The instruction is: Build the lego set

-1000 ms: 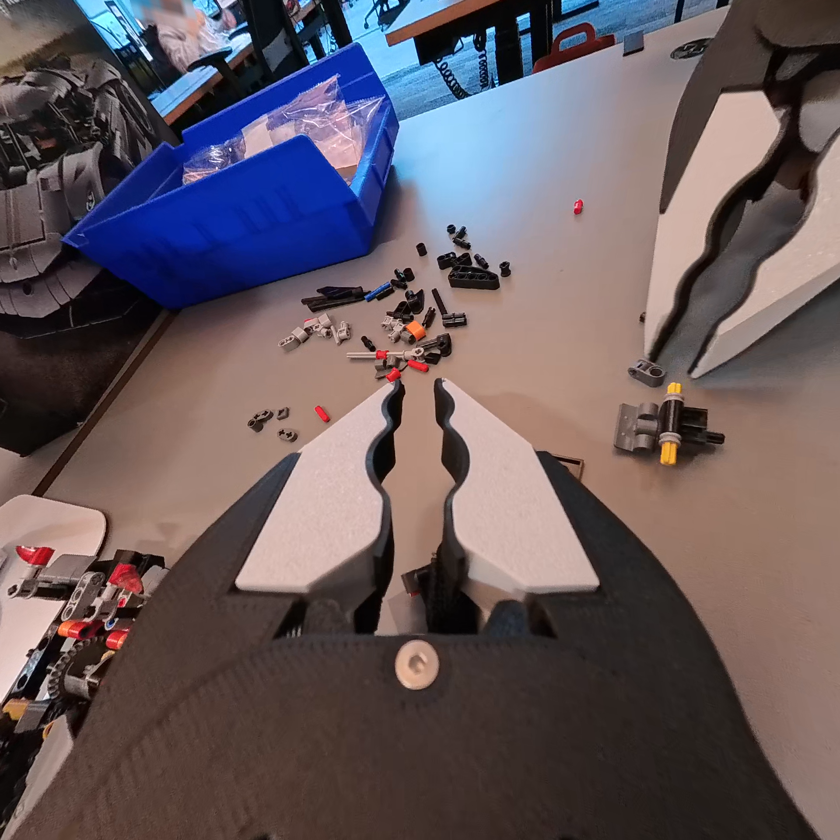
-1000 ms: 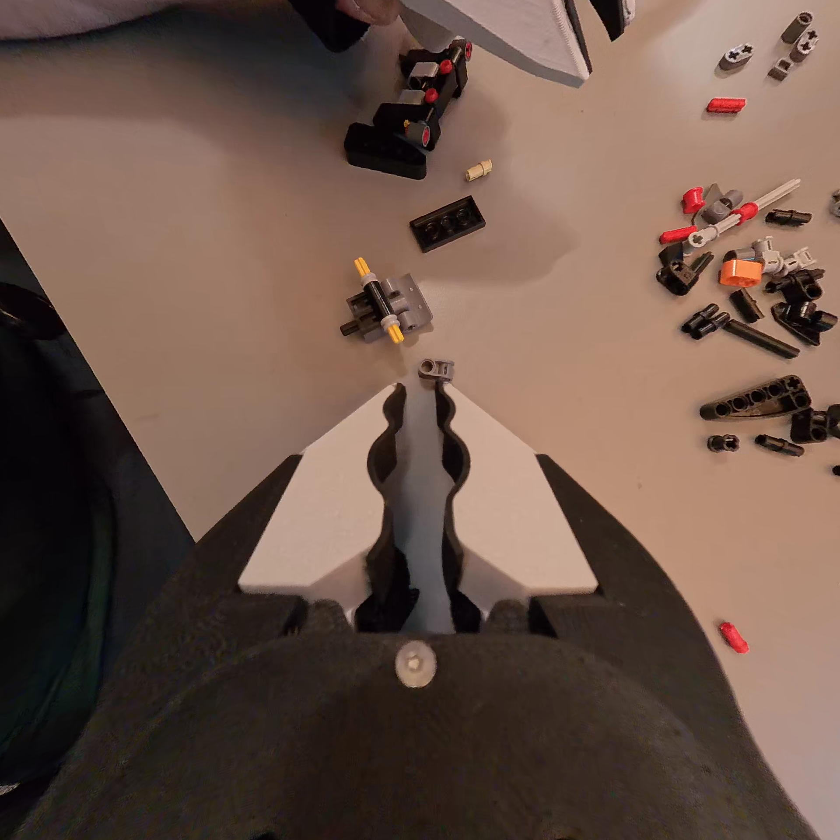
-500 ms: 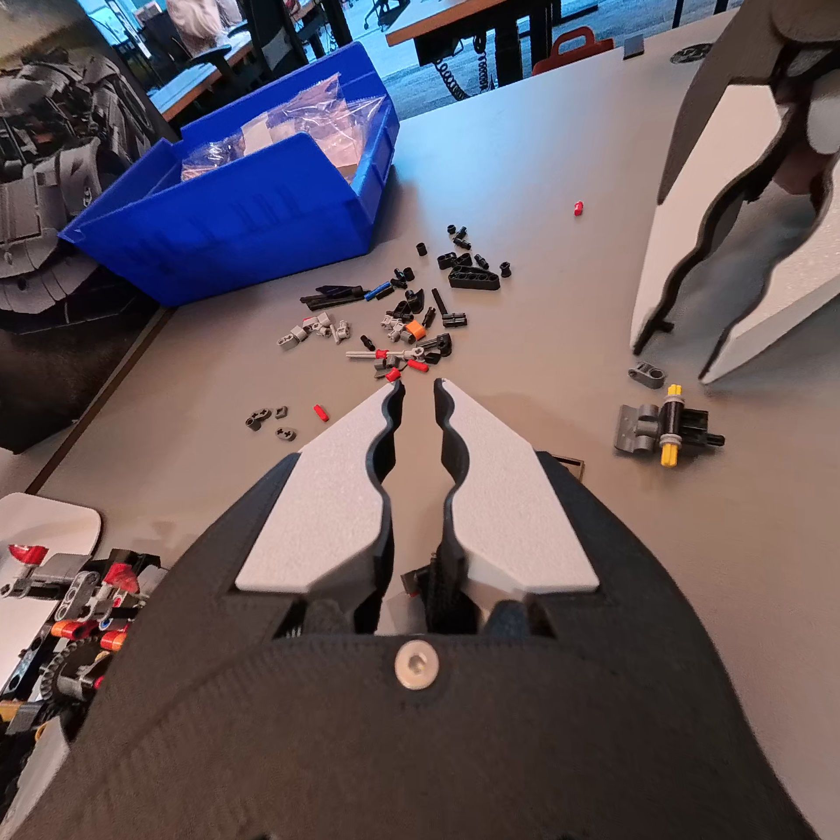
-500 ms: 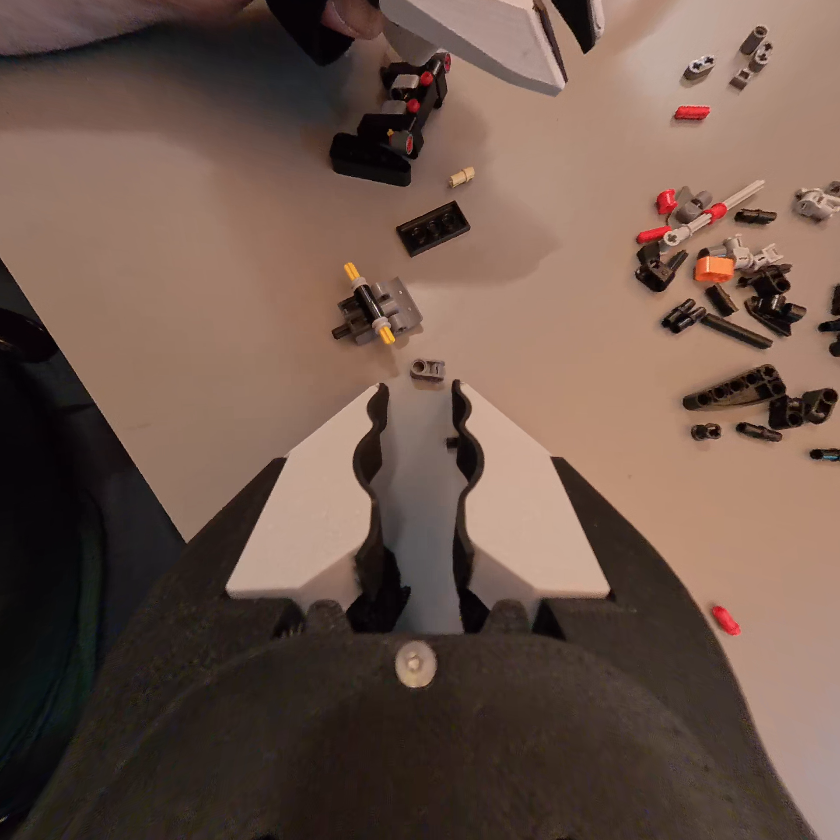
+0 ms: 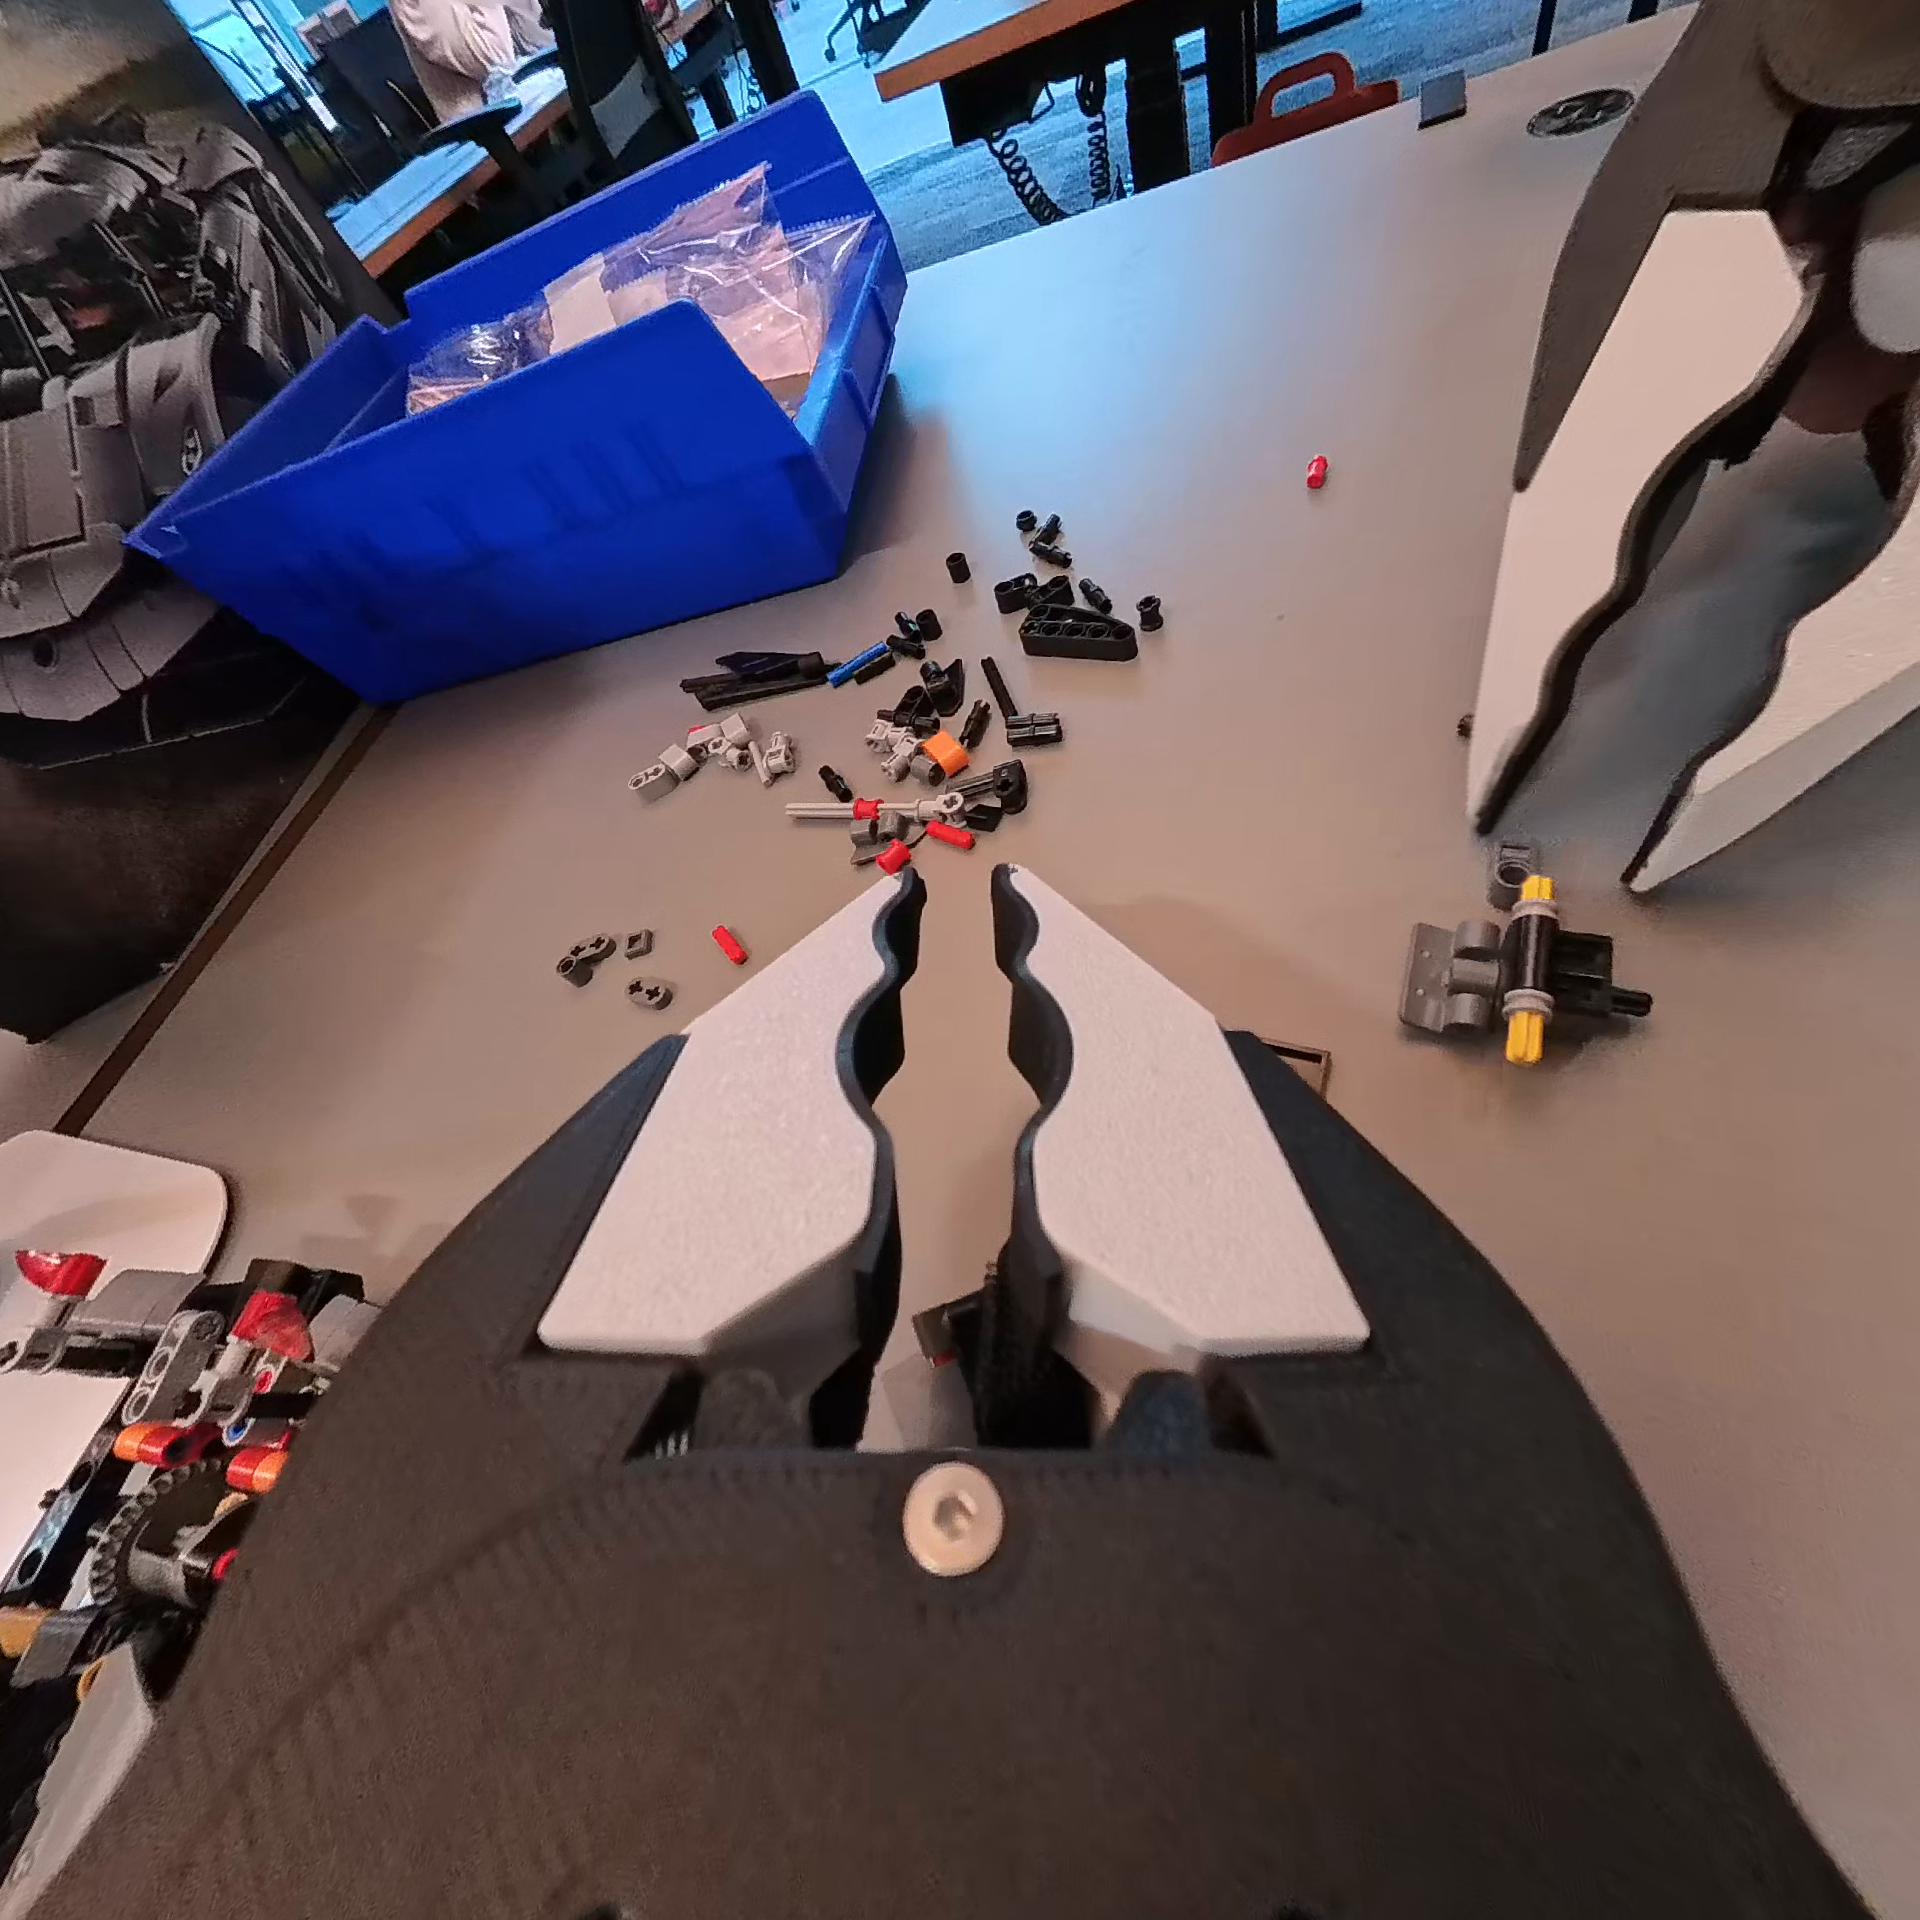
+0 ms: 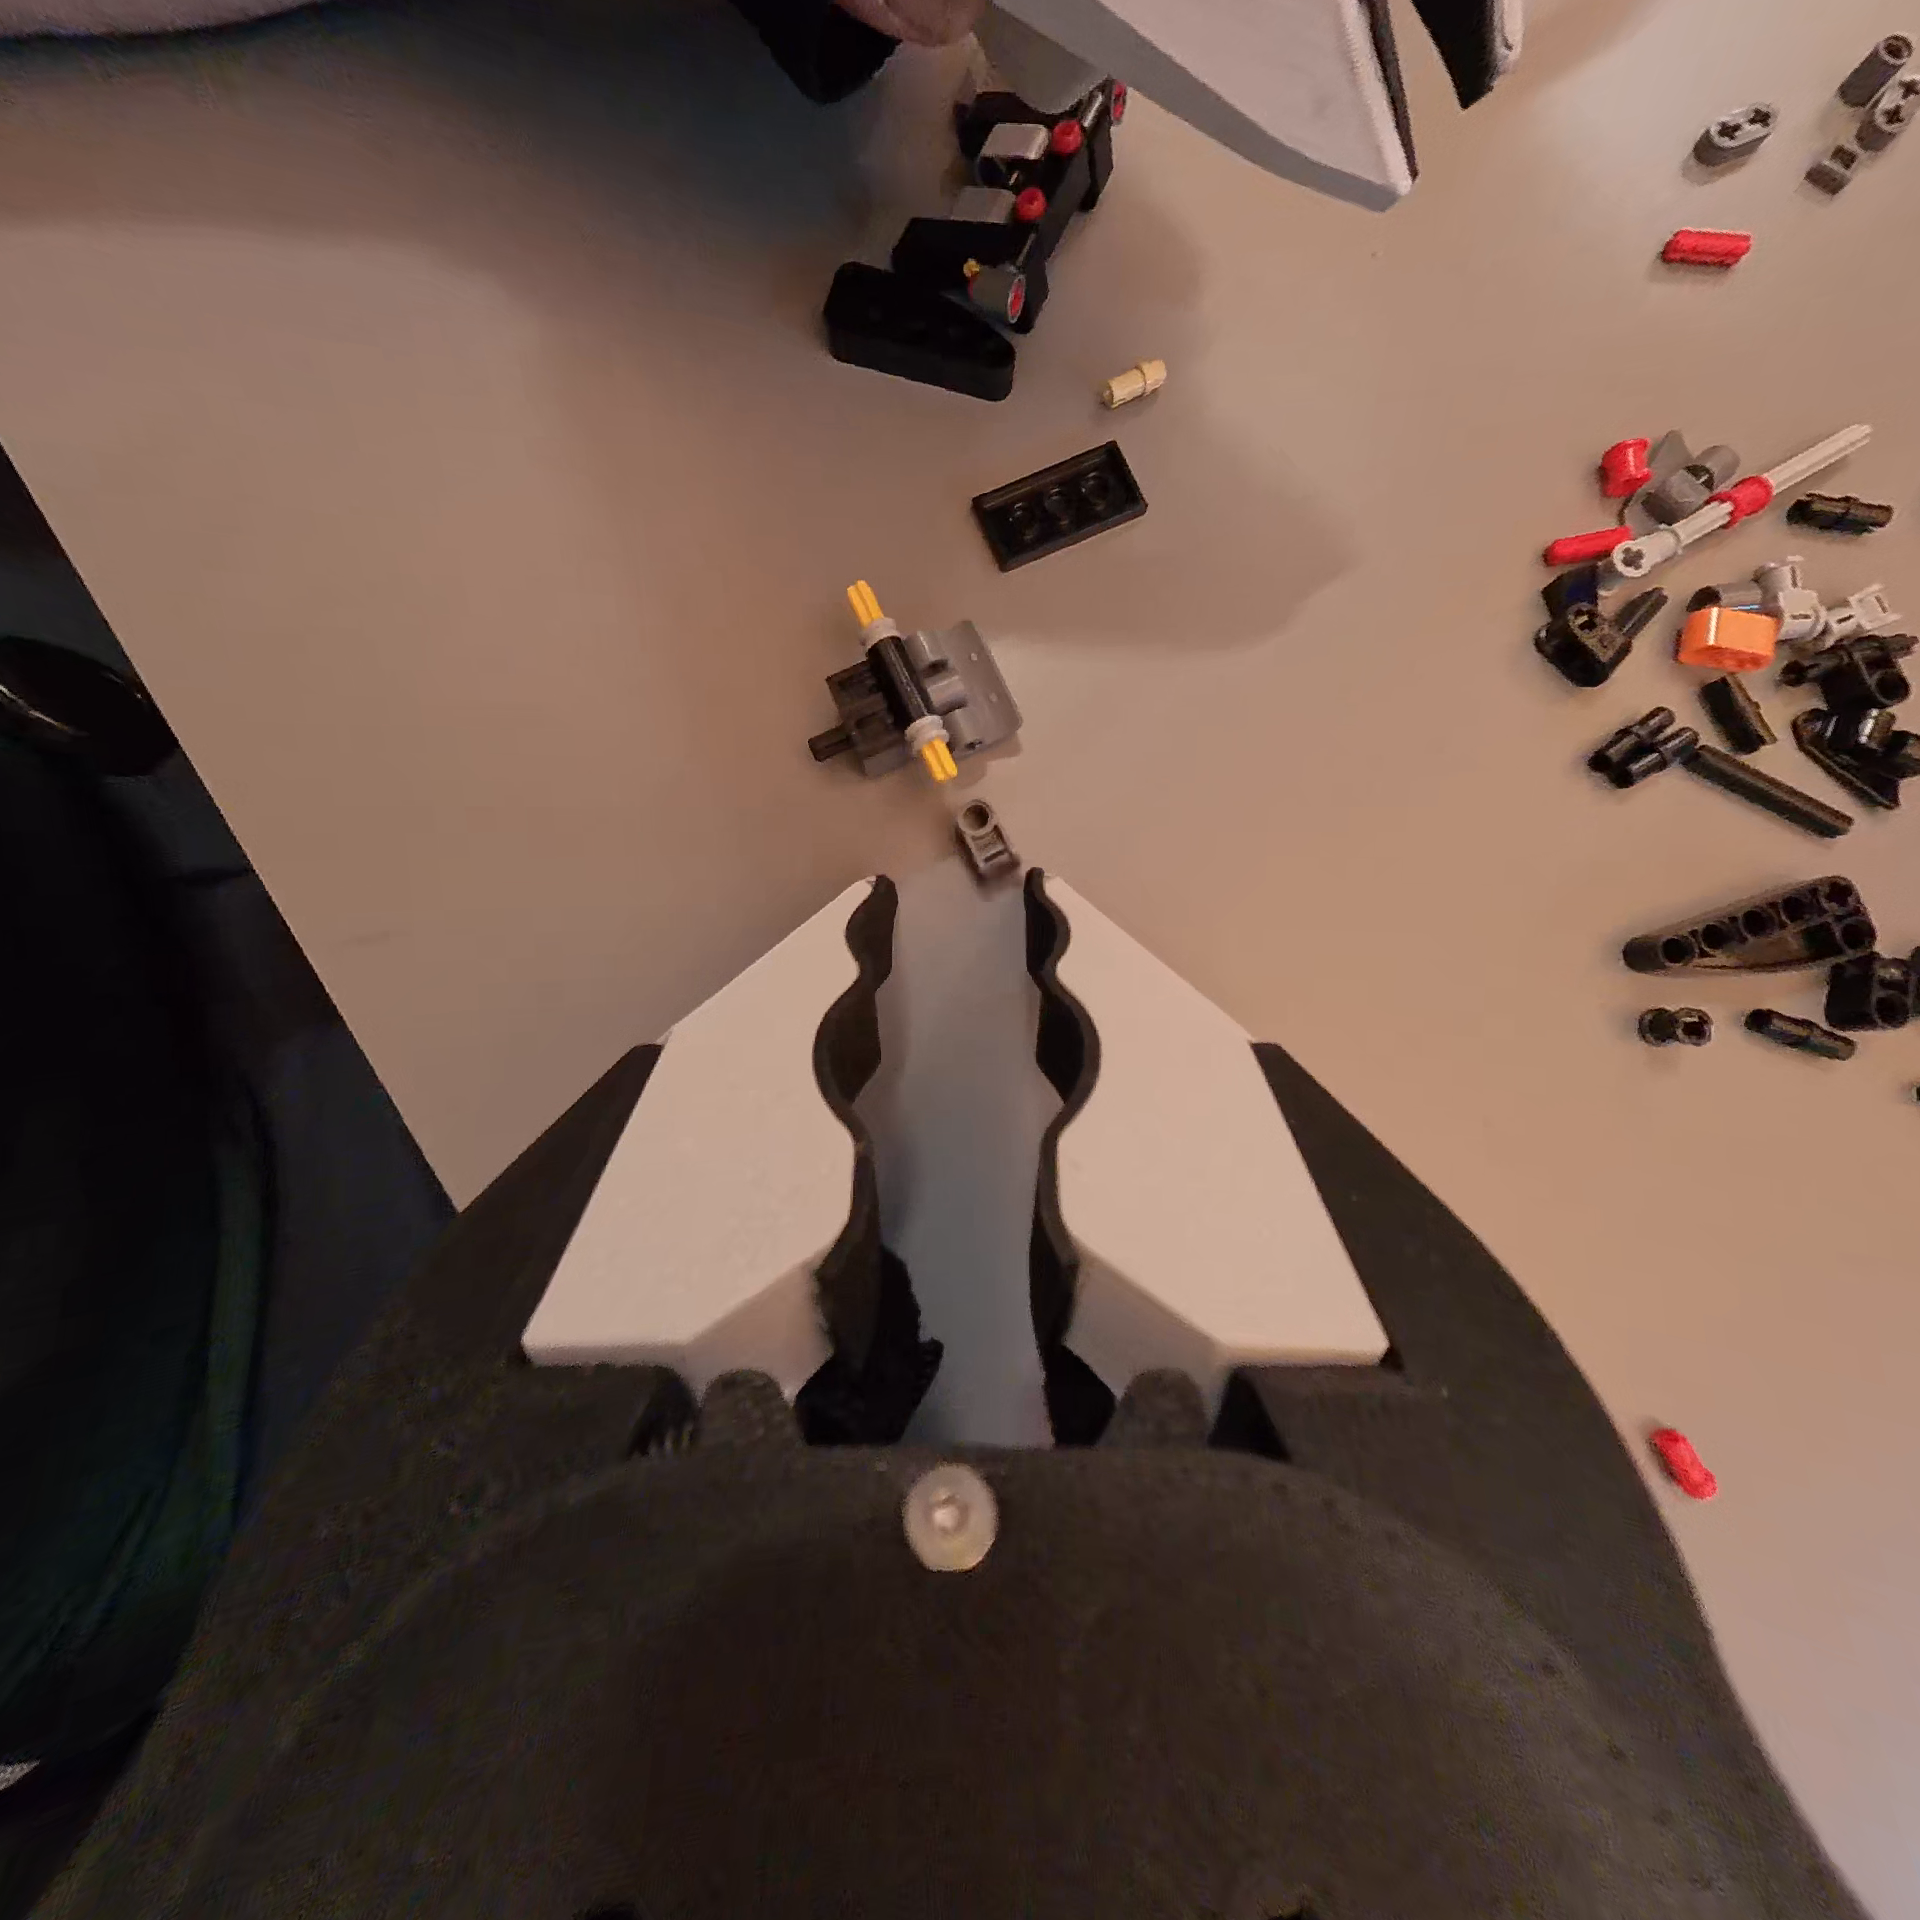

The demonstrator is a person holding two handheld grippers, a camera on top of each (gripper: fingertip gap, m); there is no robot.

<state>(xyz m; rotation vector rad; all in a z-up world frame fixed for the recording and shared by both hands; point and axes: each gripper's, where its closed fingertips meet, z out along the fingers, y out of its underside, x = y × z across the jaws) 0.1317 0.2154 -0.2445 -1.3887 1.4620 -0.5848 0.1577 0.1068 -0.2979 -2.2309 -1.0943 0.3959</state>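
My right gripper [image 6: 958, 883] is open and empty, low over the table. A small grey connector [image 6: 985, 836] lies just beyond its fingertips. A little farther on is a grey and black sub-assembly with a yellow axle [image 6: 914, 691]. The left wrist view shows the right gripper [image 5: 1558, 852] with its tips on either side of the connector [image 5: 1512, 868], next to the sub-assembly [image 5: 1507, 982]. My left gripper [image 5: 951, 883] is slightly open and empty, above the table, pointing at the loose parts pile [image 5: 914, 748]. It hangs over a black and red assembly [image 6: 977, 239].
A blue bin [image 5: 520, 499] holding plastic bags stands at the back left, next to a printed box [image 5: 104, 416]. A partly built model [image 5: 156, 1371] sits at lower left. A black plate [image 6: 1060, 504], a tan pin [image 6: 1132, 382] and scattered parts [image 6: 1745, 644] lie nearby. The table edge [image 6: 208, 727] runs close on the left. My right fingertips sit around 12 cm from my left ones. My left tips are roughly 6 cm from the tan pin [image 6: 1132, 382].
My right gripper opened wider and shifted along the table. The small grey connector turned from crosswise to lengthwise and now lies nearer the yellow axle. My left gripper barely moved.
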